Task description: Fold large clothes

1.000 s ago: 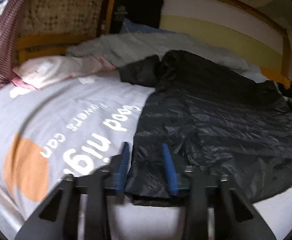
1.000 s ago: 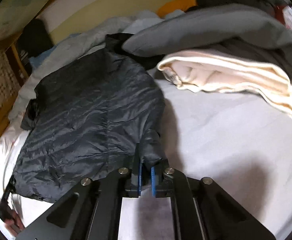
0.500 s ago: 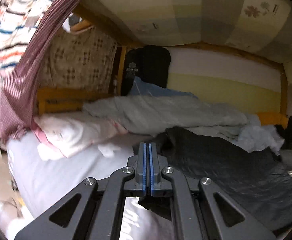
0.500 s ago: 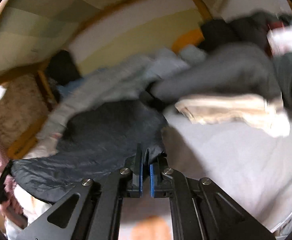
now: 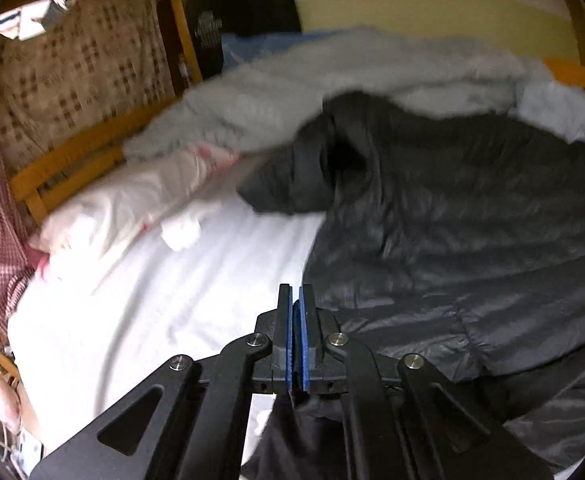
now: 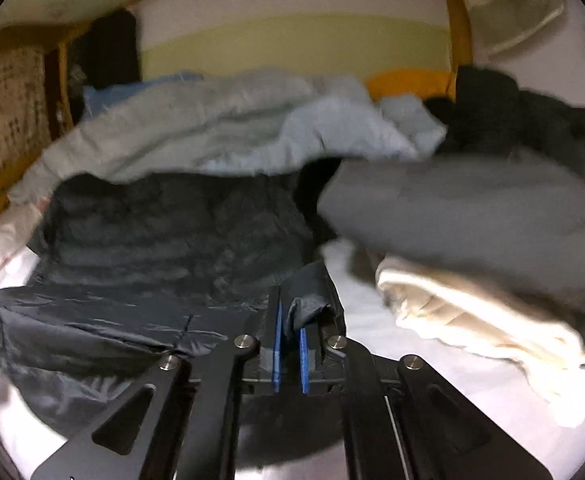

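Left tongs [image 5: 296, 300], right tongs [image 6: 288, 320] each clamped on black puffer jacket [image 5: 472, 232], bed [image 5: 152, 300]

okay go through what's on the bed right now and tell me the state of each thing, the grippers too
black puffer jacket: spread on the bed, near hem lifted and pinched at both corners
left gripper: shut on the jacket hem
right gripper: shut on a bunched fold of jacket hem
grey quilt: crumpled behind the jacket
cream blanket: folded, lying on the sheet
grey garment: lying over the cream blanket
white pillow: lying flat
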Available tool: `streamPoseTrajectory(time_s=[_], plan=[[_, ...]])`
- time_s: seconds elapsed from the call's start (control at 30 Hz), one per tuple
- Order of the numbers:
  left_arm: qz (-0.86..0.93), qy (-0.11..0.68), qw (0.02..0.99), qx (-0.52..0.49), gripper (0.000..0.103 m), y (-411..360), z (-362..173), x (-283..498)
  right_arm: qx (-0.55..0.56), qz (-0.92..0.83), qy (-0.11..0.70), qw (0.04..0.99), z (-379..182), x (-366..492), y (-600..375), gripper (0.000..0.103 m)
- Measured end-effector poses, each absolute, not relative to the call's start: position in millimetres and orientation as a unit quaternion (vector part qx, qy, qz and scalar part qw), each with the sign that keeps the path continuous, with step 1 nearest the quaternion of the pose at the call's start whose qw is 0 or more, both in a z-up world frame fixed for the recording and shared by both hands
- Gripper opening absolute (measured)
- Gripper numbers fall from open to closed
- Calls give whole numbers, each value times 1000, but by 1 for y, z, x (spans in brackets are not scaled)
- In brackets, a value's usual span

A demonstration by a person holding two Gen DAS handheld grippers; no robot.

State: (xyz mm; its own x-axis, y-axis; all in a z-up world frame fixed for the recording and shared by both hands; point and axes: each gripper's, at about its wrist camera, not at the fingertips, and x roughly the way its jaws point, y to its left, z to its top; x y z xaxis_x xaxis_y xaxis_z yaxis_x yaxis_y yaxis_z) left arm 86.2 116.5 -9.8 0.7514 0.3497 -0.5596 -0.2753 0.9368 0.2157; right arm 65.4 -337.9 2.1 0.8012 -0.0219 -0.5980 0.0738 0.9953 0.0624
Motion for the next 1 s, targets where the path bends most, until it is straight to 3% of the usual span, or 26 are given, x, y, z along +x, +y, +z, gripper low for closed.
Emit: streamPoseTrajectory(time_s=[0.1, 0.2, 0.27, 0.33, 0.4, 0.47, 0.57, 0.67, 0.77, 1.0], plan=[[174, 327, 926, 67, 5, 118, -28, 105, 43, -29, 325, 944, -21, 82, -340, 8], [178, 340, 921, 63, 16, 122, -34, 113, 17, -43, 337, 940, -36, 86, -336, 12], [181, 326, 927, 38, 62, 129, -30, 106, 10, -60, 333, 941, -38, 81, -338, 26], [170, 286, 943, 13, 67, 136, -18, 91, 25, -91, 313, 945, -29, 72, -345, 70], [152, 240, 959, 19, 69, 131, -3, 71, 50, -103, 284, 952, -16, 58, -355, 75], [154, 211, 964, 59, 80, 116, 8, 50, 67, -100, 271, 955, -3, 46, -362, 75], [124, 173, 970, 117, 81, 80, 15, 20, 97, -82, 242, 962, 17, 22, -368, 76], [44, 160, 980, 108, 81, 47, 24, -3, 90, -20, 245, 965, 27, 8, -355, 79], [-43, 189, 977, 92, 81, 13, 21, -14, 27, 111, 343, 932, 10, 17, -314, 87], [-169, 282, 939, 103, 81, -55, -5, 15, -60, 140, 353, 923, -25, 21, -244, 87]])
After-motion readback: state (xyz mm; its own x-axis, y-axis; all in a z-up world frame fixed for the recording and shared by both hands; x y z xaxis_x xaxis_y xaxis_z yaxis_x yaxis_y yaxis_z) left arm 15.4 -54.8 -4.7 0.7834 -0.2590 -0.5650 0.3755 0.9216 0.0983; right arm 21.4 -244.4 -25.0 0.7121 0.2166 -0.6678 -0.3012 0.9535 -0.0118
